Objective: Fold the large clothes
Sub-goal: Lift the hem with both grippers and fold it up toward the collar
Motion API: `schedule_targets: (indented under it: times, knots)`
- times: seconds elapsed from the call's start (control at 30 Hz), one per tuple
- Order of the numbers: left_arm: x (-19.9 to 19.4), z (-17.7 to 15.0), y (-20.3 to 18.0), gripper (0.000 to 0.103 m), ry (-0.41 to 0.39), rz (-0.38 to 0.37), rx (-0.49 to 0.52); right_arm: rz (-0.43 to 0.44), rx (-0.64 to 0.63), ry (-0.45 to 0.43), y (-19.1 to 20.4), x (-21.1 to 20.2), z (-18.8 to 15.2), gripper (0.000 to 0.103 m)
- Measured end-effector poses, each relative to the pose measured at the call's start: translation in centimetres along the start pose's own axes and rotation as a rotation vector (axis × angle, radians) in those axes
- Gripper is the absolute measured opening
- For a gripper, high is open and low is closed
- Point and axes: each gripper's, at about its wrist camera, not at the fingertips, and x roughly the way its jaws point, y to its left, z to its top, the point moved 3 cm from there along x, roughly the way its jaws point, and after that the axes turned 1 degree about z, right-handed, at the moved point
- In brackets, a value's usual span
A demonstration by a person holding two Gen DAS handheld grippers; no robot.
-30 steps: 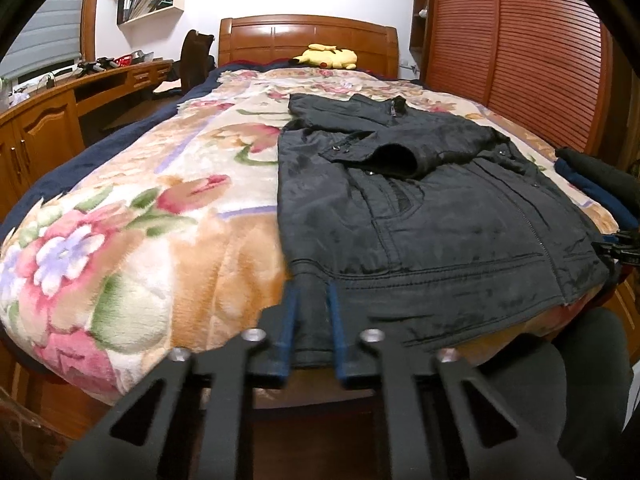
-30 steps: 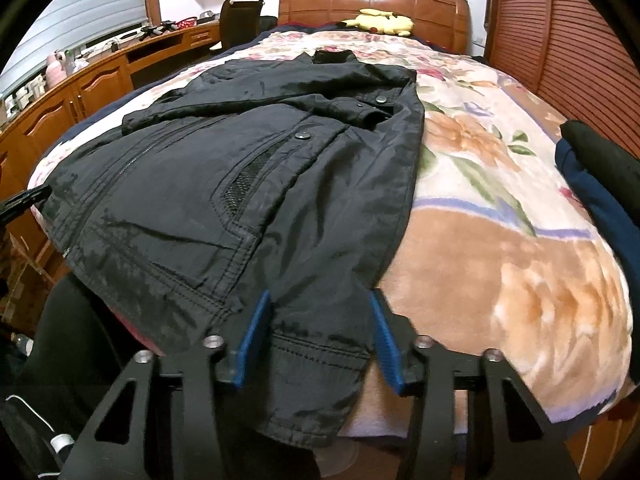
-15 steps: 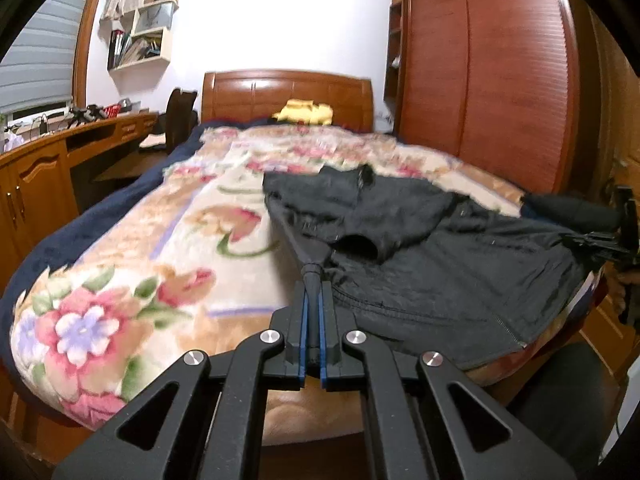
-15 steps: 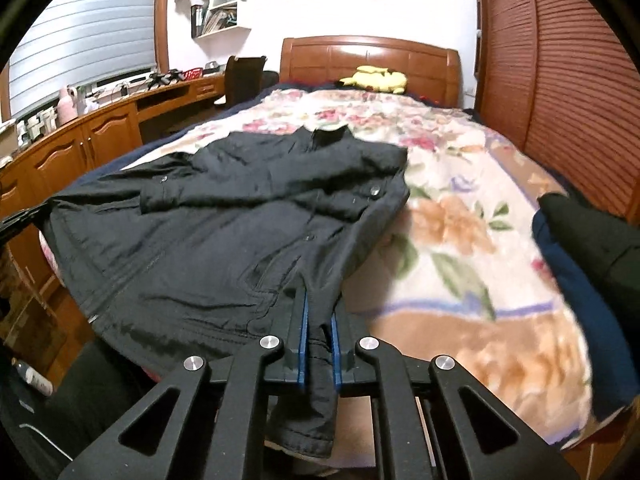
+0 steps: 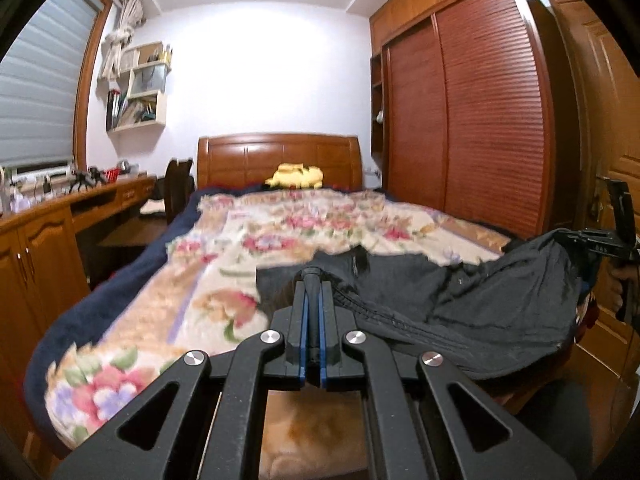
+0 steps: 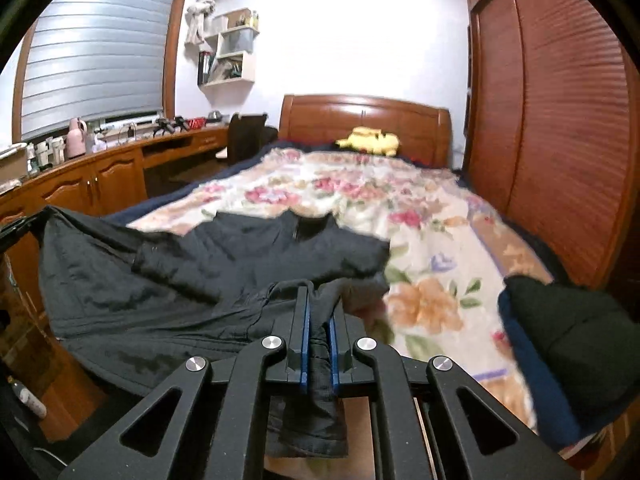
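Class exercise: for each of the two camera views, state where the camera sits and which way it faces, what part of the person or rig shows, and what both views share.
Left wrist: sits on the left gripper, faces along the bed toward the headboard; jaws shut on the black jacket; right gripper at far right.
Right wrist: sits on the right gripper, same heading; jaws shut on the jacket's hem.
Shared: jacket, floral blanket, yellow plush toy, wardrobe.
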Motion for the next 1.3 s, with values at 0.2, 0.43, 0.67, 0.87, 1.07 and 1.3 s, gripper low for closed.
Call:
schedule_targets:
  times: [0.2,0.43,0.67,0.87,1.07,1.3]
  knots:
    - [-2.6,4.1,-0.8,0.004,-0.093,0.003,0.032,-0.023,-0.03,-0.062,0.1,-3.3,2.0,0.007]
    - [-5.9,6.7,-1.3,0.004,-0.165,0.005,0.065,-0.031,-0.052,-0.131,0.9,-7.0,3.0,0.007]
    - [-3.7,6.5,-0.1,0.004,-0.135,0.049,0.066,-0.033,-0.073,-0.112,0.9,-4.3,1.8,0.007]
    - [5.7,2.9,1.3,0.004,0.031,0.086,0.044,-0.058,-0.074,0.055,0.0,4.9,-0.8,0.007]
    - [14.3,-2.2,1.6,0.004,0.178,0.099,0.061,-0.05,-0.054,0.219,-1.3,14.8,-6.6,0.007]
    - [21.9,-5.1,2.8,0.004,0.294,0.106,0.052,0.006,0.001,0.289,-3.8,24.5,-8.3,0.007]
